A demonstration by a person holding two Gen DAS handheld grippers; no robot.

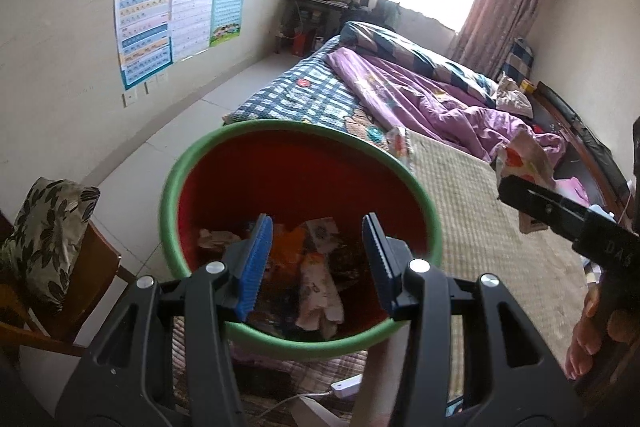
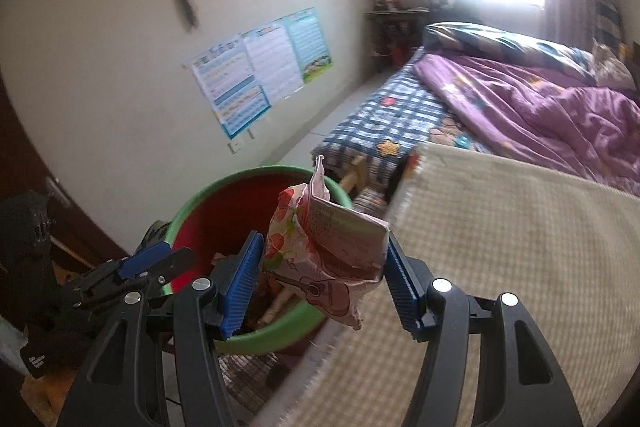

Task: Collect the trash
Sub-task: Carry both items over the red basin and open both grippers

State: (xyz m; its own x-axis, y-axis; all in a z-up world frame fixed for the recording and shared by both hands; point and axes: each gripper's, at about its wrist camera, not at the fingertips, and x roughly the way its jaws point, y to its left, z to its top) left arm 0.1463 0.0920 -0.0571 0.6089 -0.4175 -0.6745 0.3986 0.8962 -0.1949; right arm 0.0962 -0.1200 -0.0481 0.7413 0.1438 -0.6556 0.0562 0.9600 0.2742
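- Green-rimmed red bin [image 1: 298, 227] sits beside the bed [image 1: 500, 207], already holding scraps; the left claw [image 1: 316, 259] seems to grip its near rim, though I cannot tell for sure.
- Right claw [image 2: 324, 267] pinches a crumpled snack wrapper [image 2: 324, 247] just above the bin's right edge.
- Released now, the light wrapper could catch the rim and drop onto the floor.

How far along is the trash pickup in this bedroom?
Done: the red bin already has crumpled wrappers at its bottom. In hand: the right gripper is clamped on a crumpled snack packet, held near the bin's green rim, while the left gripper grips the bin's near rim. Left: dropping that packet in. A small red item on the checked bedsheet might be more trash; unclear.
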